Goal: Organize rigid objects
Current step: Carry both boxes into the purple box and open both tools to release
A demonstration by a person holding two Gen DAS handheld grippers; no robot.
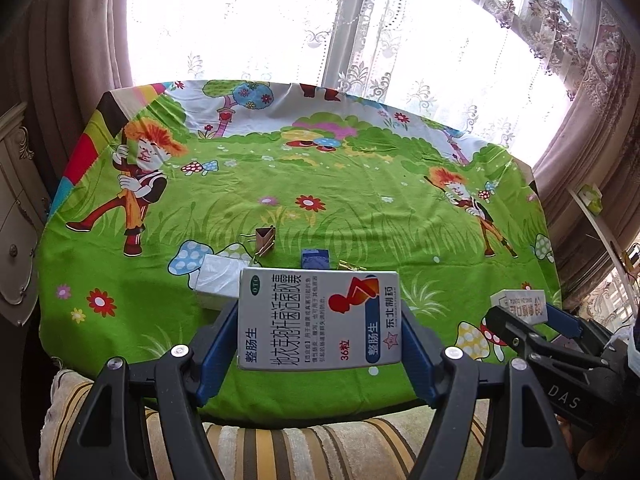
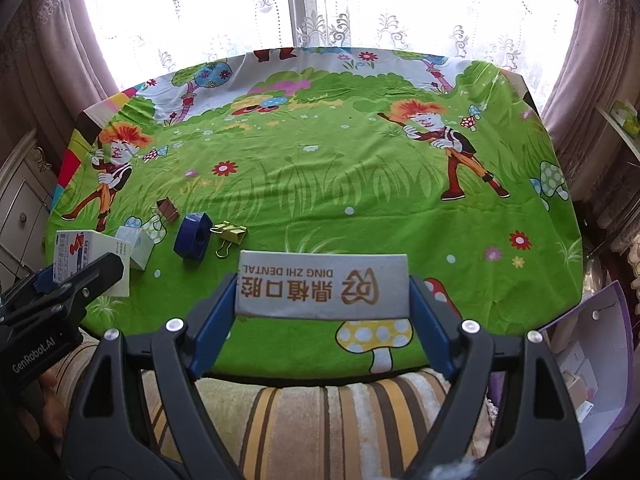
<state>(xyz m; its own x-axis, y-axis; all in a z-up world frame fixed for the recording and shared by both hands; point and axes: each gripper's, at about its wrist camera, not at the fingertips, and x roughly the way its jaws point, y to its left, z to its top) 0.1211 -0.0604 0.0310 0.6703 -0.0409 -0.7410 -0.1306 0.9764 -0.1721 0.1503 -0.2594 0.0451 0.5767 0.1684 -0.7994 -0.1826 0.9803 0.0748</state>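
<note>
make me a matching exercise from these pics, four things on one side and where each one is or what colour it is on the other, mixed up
Things:
1. medicine box
2. dental box
3. tape roll
4. yellow clip

Descriptions:
A. dark blue, lying on the tablecloth
B. gripped by the left gripper
C. on the cloth just right of the tape roll, seen from the right wrist
D. gripped by the right gripper

Pairs: 1-B, 2-D, 3-A, 4-C
</note>
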